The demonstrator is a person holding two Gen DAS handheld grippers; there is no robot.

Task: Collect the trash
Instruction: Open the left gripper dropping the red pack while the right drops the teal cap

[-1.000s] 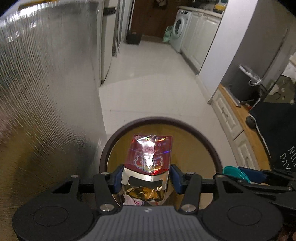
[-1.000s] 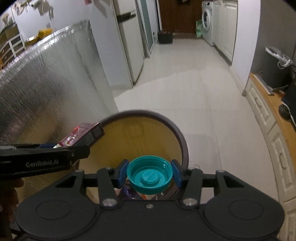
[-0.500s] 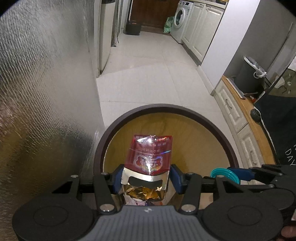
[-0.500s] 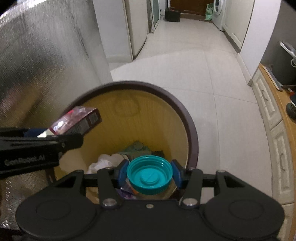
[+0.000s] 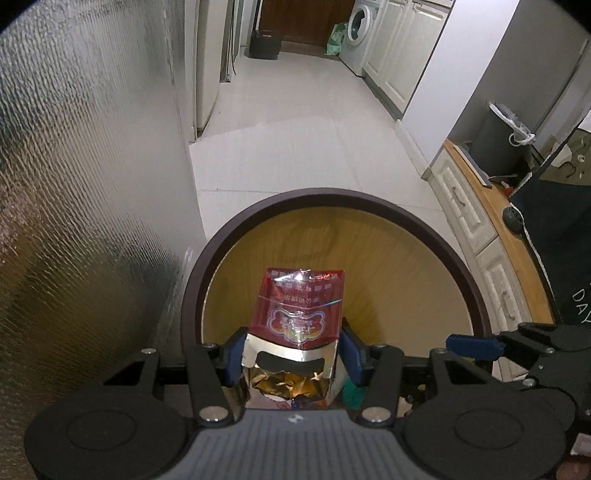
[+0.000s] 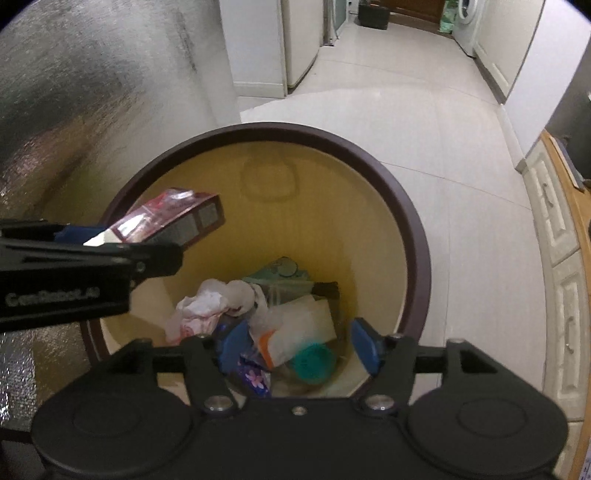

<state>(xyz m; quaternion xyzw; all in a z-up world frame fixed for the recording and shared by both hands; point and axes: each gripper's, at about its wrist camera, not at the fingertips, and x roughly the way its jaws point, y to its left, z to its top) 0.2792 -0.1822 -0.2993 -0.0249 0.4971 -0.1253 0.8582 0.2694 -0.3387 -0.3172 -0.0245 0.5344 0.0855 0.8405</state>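
Note:
A round bin with a dark brown rim (image 5: 369,197) (image 6: 413,229) and a yellow inside stands on the floor below both grippers. My left gripper (image 5: 291,356) is shut on a red cigarette pack (image 5: 297,310) and holds it over the bin's mouth; the pack also shows in the right wrist view (image 6: 173,218). My right gripper (image 6: 297,345) is open and empty above the bin. A teal bottle cap (image 6: 312,363) lies down among the trash (image 6: 258,306) in the bin, blurred.
A silver foil-covered surface (image 5: 85,184) rises close on the left of the bin. White tiled floor (image 5: 295,122) runs ahead to a washing machine (image 5: 356,35). White drawers with a wooden top (image 5: 480,206) and a dark waste bin (image 5: 498,136) stand on the right.
My right gripper has opened and the teal-capped thing it held has dropped into the bin. Both grippers have come further over the bin's mouth. The left one still holds the red pack.

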